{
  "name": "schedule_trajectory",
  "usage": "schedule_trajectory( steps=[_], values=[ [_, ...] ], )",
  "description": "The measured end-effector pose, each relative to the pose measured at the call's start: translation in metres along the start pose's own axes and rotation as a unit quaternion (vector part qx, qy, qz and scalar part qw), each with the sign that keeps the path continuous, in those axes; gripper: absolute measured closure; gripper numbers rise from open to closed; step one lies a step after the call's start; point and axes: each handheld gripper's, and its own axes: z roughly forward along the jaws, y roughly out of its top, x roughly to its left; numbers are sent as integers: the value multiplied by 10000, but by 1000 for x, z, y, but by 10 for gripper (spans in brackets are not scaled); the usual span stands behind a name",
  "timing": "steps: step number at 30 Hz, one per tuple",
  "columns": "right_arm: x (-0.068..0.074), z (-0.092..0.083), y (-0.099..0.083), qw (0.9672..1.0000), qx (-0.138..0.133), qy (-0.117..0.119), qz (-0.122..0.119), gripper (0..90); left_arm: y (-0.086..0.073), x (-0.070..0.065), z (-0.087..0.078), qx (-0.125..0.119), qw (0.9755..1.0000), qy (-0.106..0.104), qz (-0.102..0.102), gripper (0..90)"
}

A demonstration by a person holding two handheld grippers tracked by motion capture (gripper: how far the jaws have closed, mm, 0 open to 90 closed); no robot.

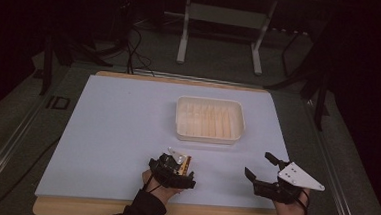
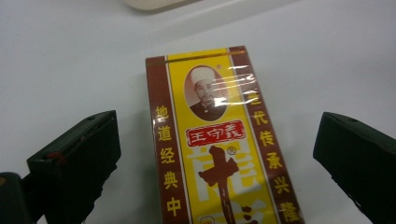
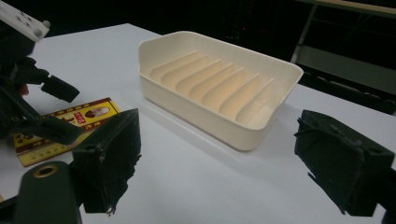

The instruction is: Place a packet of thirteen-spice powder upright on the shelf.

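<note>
One box, yellow and brown with printed characters, lies flat on the tabletop, lengthways between the jaws of the left gripper, which stand spread with a gap on either side and touch nothing. That straddle looks like the set-up for a pinch across the box's narrow width, probably to carry it to the one cream tray, which sits empty beyond the jaws. The right gripper waits to the side, its jaws spread on nothing, the tray ahead of them. In the dim high view, whether the left jaws reach the tabletop is hard to tell.
</note>
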Motion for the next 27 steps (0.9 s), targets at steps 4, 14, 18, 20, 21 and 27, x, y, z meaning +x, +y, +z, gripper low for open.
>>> schedule_trajectory(
  steps=[4,14,18,20,21,27],
  values=[
    [1,0,0,10000,0,4,-3,144,0,2,6,104,9999,-10,-67,115],
    [0,0,0,10000,-3,-2,-2,144,-3,0,3,77,9999,-12,-100,317],
    [0,-1,0,10000,-5,-9,1,144,-2,4,-3,-8,10000,-23,-43,328],
    [-1,-1,0,10000,-12,-9,8,144,0,6,-7,-27,10000,-52,43,329],
    [-1,0,0,10000,-8,-8,12,144,1,6,-9,-64,9999,-75,101,330],
    [0,0,0,10000,-1,-10,-8,144,4,10,-24,-256,9988,-348,213,331]
  ],
)
